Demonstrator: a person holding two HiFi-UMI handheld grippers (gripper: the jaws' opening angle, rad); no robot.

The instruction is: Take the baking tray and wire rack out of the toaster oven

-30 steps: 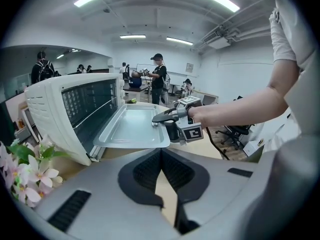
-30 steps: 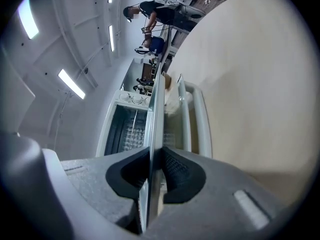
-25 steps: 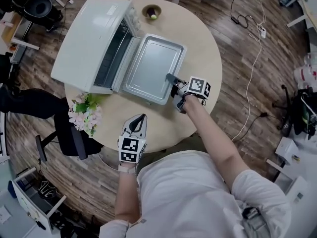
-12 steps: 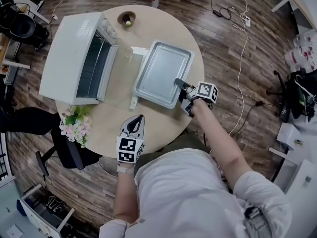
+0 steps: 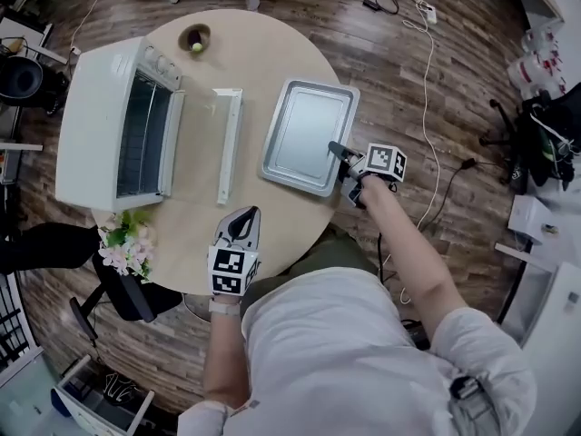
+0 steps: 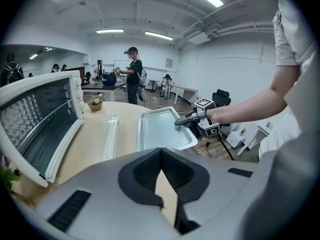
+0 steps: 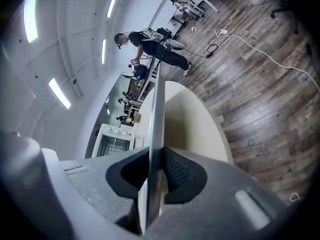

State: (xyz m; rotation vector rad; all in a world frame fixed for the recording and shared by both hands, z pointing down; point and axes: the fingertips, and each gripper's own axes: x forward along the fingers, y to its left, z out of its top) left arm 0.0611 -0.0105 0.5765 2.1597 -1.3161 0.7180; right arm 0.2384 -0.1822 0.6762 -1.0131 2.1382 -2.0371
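Note:
The silver baking tray [image 5: 307,134] lies over the right part of the round table, clear of the white toaster oven [image 5: 95,121]. My right gripper [image 5: 341,153] is shut on the middle of the tray's near right rim. In the right gripper view that rim [image 7: 156,109] runs edge-on between the pads. The oven door [image 5: 201,143] hangs open and flat, and the wire rack [image 5: 141,134] sits inside the cavity. My left gripper [image 5: 246,218] hovers over the table's near edge, shut on nothing. Its tips [image 6: 161,153] point toward the tray [image 6: 160,129] and the oven [image 6: 35,114].
A small bowl [image 5: 194,38] holding a green fruit stands behind the oven. A bunch of flowers [image 5: 123,243] sits at the table's near left edge. Cables [image 5: 427,107] lie on the wood floor to the right. A person [image 6: 132,74] stands in the background.
My right gripper has pulled the tray rightward, off the open door and across to the table's right side. The left gripper has stayed near the table's front edge.

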